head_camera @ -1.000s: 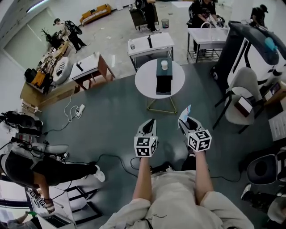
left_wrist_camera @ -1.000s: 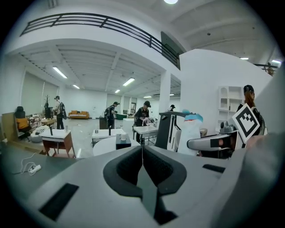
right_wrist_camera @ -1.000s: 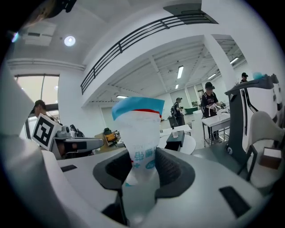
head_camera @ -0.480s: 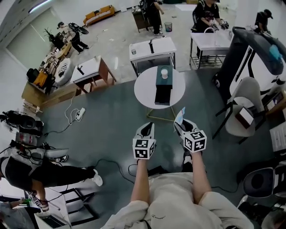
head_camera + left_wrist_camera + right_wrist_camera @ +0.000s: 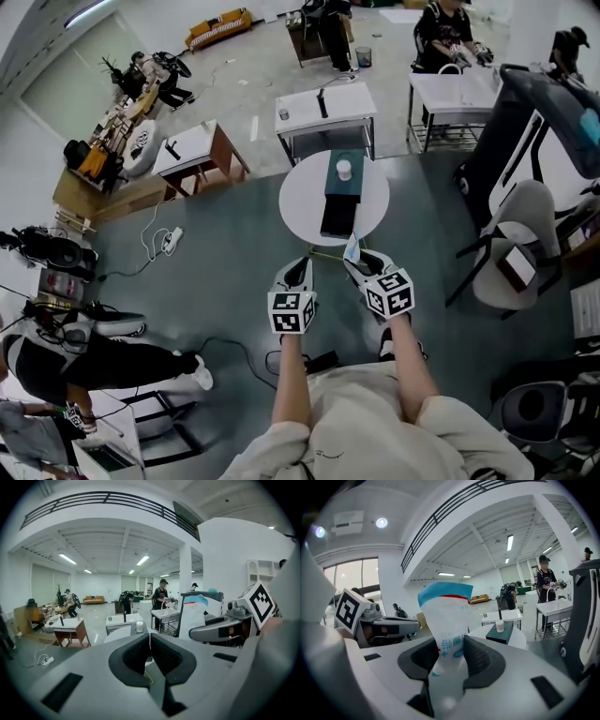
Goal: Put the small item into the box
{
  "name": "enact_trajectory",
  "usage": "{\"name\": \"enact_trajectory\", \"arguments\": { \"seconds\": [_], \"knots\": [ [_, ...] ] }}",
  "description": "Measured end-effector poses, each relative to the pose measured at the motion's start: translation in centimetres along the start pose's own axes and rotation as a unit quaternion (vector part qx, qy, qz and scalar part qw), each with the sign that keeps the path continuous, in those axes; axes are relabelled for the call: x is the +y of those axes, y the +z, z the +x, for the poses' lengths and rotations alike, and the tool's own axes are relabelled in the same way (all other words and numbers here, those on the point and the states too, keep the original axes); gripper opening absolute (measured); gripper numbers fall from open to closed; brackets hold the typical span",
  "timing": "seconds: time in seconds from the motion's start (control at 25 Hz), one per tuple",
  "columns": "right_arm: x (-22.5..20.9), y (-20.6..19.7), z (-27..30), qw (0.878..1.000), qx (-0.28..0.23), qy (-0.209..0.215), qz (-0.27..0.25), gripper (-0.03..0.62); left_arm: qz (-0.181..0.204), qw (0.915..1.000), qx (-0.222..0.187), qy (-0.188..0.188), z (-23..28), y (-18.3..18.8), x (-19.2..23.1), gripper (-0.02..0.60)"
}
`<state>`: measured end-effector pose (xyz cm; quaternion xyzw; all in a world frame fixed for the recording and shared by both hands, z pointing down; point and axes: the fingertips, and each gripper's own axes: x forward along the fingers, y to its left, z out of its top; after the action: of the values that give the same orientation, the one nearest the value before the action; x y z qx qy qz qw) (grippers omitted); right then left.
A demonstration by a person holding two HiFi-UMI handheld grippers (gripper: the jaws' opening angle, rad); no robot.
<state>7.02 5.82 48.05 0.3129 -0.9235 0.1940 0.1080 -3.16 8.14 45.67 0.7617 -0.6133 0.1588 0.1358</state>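
Now the right hand-held gripper point(image 5: 449, 663) pinches a small white blue-topped sachet point(image 5: 446, 616) upright between its jaws, near the round tabletop point(image 5: 302, 195) carrying the dark box point(image 5: 339, 195), while the left hand-held gripper point(image 5: 150, 654) is closed on nothing.

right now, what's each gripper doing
left gripper: jaws shut, nothing between them
right gripper: jaws shut on a white packet with a blue top

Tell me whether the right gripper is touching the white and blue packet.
Touching. The right gripper view shows the right gripper with both jaws pressed against the sides of the white and blue packet, with no gap on either side.
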Motion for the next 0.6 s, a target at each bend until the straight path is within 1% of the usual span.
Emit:
{"name": "enact_trajectory", "arguments": {
  "seconds": [0.16,0.36,0.48,0.6],
  "knots": [
    [-2.2,0.9,0.9,1.000,0.005,0.022,0.002,0.181,0.000,0.9999,0.001,0.016,2.6,0.9,-0.9,0.023],
    [-4.5,1.4,1.5,0.999,0.019,0.047,-0.011,0.181,-0.012,0.9992,0.000,0.038,4.4,1.7,-1.8,0.023],
    [-5.7,2.2,1.8,0.998,0.016,0.063,-0.006,0.181,-0.016,0.9984,0.000,0.055,5.3,1.9,-1.9,0.023],
    [-7.1,2.3,1.8,0.997,0.015,0.075,0.005,0.181,-0.024,0.9971,-0.008,0.072,6.0,2.3,-2.0,0.023]
  ]
}}
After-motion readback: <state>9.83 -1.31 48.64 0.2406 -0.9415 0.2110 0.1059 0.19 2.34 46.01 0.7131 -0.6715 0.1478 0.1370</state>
